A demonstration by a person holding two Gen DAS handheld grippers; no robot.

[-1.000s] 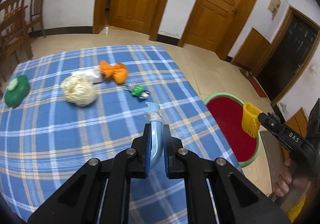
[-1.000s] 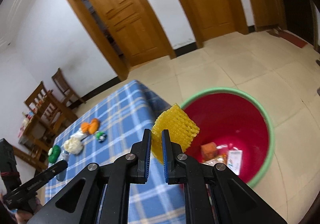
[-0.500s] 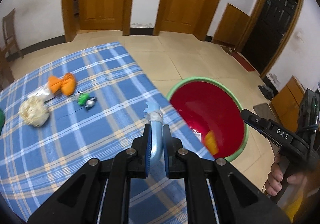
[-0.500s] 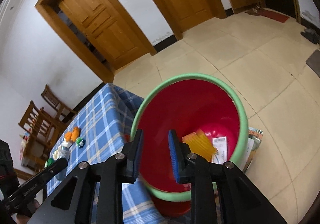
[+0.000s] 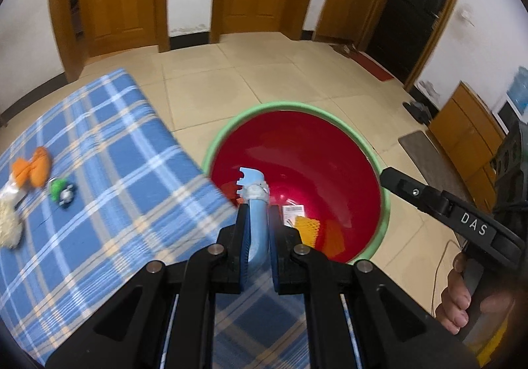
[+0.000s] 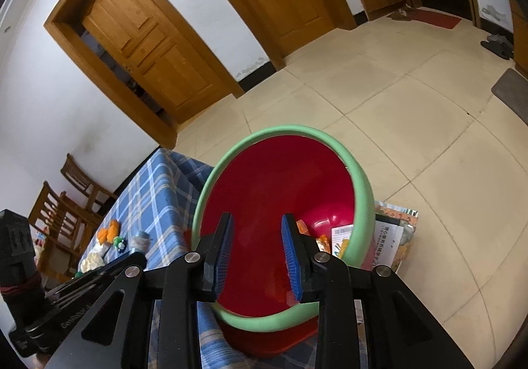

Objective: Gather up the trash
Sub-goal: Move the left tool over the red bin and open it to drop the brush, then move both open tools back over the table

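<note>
My left gripper (image 5: 257,214) is shut on a light-blue bent plastic piece (image 5: 252,181), which sticks out over the near rim of the red bin with a green rim (image 5: 297,106). The yellow mesh (image 5: 307,225) lies inside the bin beside a white label and orange scraps. In the right wrist view my right gripper (image 6: 255,237) hangs open above the bin (image 6: 363,190) with nothing between its fingers. From the left wrist view the right gripper (image 5: 389,176) reaches in over the bin's right side, held by a hand (image 5: 458,303).
On the blue plaid tablecloth (image 5: 99,154) lie an orange item (image 5: 31,167), a small green toy (image 5: 61,190) and a cream crumpled wad (image 5: 8,223). Printed packaging (image 6: 396,237) leans beside the bin on the tiled floor. Wooden chairs (image 6: 66,204) stand behind the table.
The right gripper opened and let the yellow mesh fall into the bin. The left gripper carried the blue piece from over the table to the bin's edge.
</note>
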